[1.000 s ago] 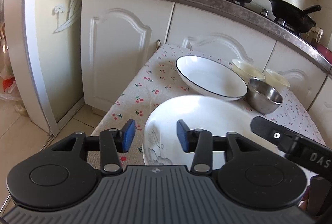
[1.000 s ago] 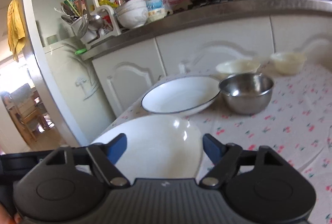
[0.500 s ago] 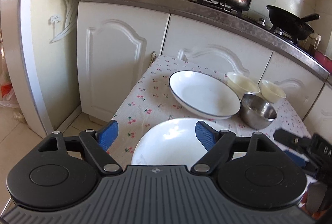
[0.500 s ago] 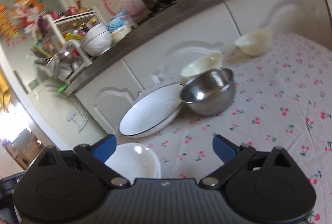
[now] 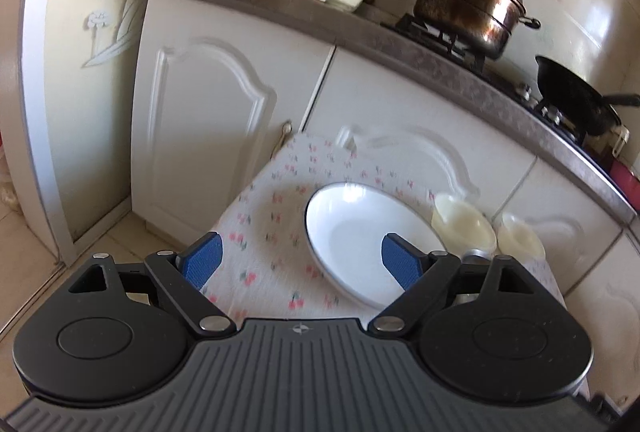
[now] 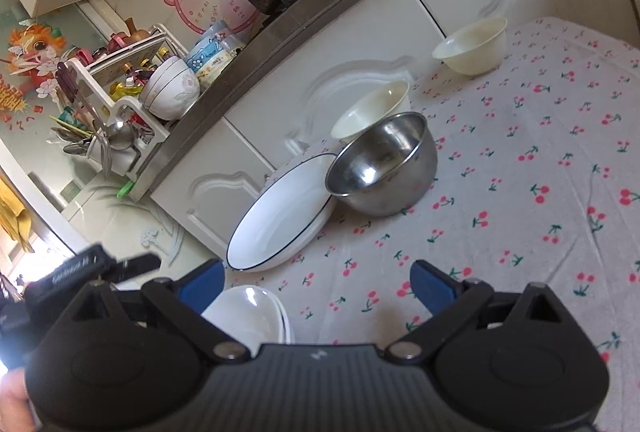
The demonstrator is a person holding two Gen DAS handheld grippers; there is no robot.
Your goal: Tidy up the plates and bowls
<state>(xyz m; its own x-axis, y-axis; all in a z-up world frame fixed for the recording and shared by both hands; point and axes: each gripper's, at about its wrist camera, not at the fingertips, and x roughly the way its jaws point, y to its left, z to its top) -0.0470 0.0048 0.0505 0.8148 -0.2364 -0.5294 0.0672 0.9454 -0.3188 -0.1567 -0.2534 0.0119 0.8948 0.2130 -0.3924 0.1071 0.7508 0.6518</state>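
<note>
A white plate with a dark rim (image 5: 352, 232) (image 6: 280, 216) lies on the cherry-print tablecloth (image 6: 520, 192). A steel bowl (image 6: 380, 168) touches its right edge, and two cream bowls (image 6: 372, 112) (image 6: 472, 46) stand behind by the cabinet. A plain white plate (image 6: 248, 316) rests at the table's near left corner, just under my right gripper's left finger. My right gripper (image 6: 318, 288) is open and holds nothing. My left gripper (image 5: 300, 262) is open too, hanging in front of the rimmed plate with nothing between its pads. The cream bowls (image 5: 460, 220) show at its right.
White cabinet doors (image 5: 216, 136) rise right behind the table under a grey counter (image 5: 400, 32) carrying a steel pot (image 5: 468, 0), a black pan (image 5: 576, 100) and a dish rack (image 6: 132, 112). The left gripper's body (image 6: 100, 268) shows left of my right one. Floor tiles (image 5: 40, 272) lie to the left.
Both grippers opened wide and let go of the plain white plate. The left one drew back and up, losing that plate from view. The right one rolled and swung right.
</note>
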